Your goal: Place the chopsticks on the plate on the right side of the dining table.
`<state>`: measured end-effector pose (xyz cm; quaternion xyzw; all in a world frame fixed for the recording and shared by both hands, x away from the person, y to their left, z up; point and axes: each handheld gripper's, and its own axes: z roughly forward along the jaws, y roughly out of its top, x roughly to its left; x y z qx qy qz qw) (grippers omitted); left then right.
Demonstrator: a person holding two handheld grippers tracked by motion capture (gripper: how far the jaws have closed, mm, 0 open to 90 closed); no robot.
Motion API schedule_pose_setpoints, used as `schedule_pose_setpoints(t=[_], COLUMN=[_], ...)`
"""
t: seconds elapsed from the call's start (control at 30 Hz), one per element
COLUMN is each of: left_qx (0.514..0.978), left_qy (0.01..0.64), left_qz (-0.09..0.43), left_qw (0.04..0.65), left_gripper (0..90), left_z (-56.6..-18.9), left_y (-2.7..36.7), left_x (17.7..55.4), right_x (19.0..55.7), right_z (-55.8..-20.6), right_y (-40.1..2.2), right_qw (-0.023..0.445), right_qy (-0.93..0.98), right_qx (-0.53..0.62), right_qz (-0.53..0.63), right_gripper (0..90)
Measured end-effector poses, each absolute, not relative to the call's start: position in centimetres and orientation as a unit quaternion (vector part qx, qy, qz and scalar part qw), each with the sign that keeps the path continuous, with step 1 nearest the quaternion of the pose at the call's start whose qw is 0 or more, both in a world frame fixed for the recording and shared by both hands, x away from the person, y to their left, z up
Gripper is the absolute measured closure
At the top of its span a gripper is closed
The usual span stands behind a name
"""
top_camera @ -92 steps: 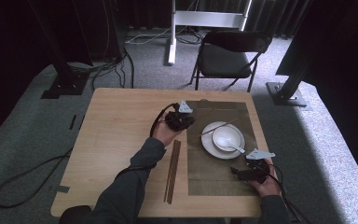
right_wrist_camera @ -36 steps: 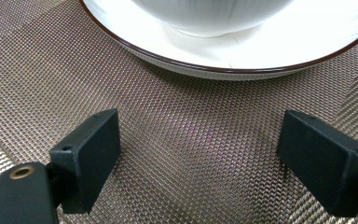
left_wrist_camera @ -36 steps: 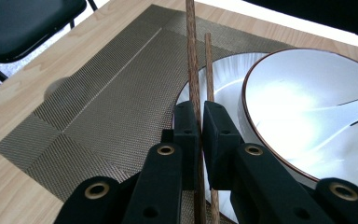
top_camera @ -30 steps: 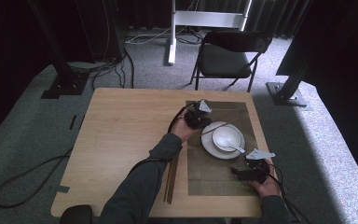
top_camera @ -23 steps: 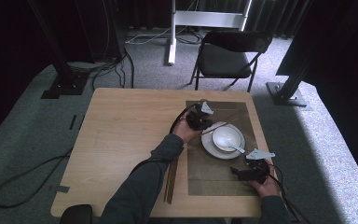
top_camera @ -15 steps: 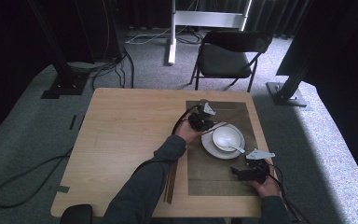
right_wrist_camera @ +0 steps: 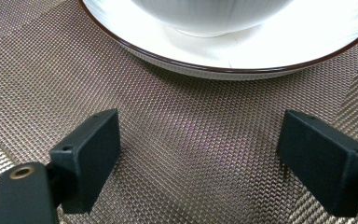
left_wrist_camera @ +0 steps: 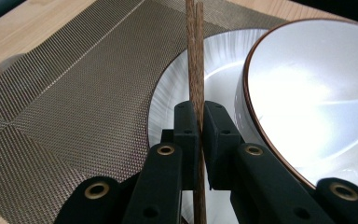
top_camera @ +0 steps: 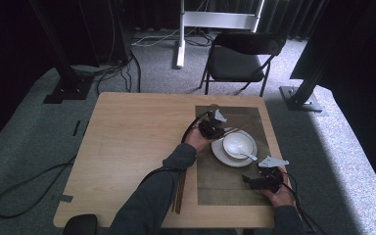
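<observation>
My left jaws [left_wrist_camera: 196, 122] clamp a pair of brown wooden chopsticks [left_wrist_camera: 195, 56], their long axis running straight ahead over the white brown-rimmed plate [left_wrist_camera: 177, 88] beside the white bowl [left_wrist_camera: 307, 79]. My right jaws [right_wrist_camera: 200, 149] stand wide apart above the woven mat [right_wrist_camera: 177, 140].

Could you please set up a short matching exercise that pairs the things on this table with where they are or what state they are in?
Things:
1. chopsticks
2. bowl
3. right tool
4. placemat

States or places:
A. open, with nothing between its jaws
B. lies flat under the plate
C. clamped in the left tool
D. stands on the plate

Pairs: 1-C, 2-D, 3-A, 4-B
</observation>
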<state>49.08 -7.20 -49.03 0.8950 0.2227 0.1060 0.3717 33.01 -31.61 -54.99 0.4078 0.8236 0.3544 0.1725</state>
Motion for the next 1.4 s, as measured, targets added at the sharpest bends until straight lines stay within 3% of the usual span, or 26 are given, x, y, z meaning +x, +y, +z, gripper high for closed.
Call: schedule_pose_setpoints(t=[1.4], left_qx=[0.897], left_qy=[0.218], left_qz=[0.1], left_qw=[0.372], left_gripper=[84.7], left_z=[-49.83], left_y=[-7.46], left_x=[49.47], right_x=[33.0], right_z=[-54.98], right_y=[-31.61], right_qw=[0.172], right_qy=[0.824], right_qx=[0.408], right_qz=[0.354], right_gripper=[12.8])
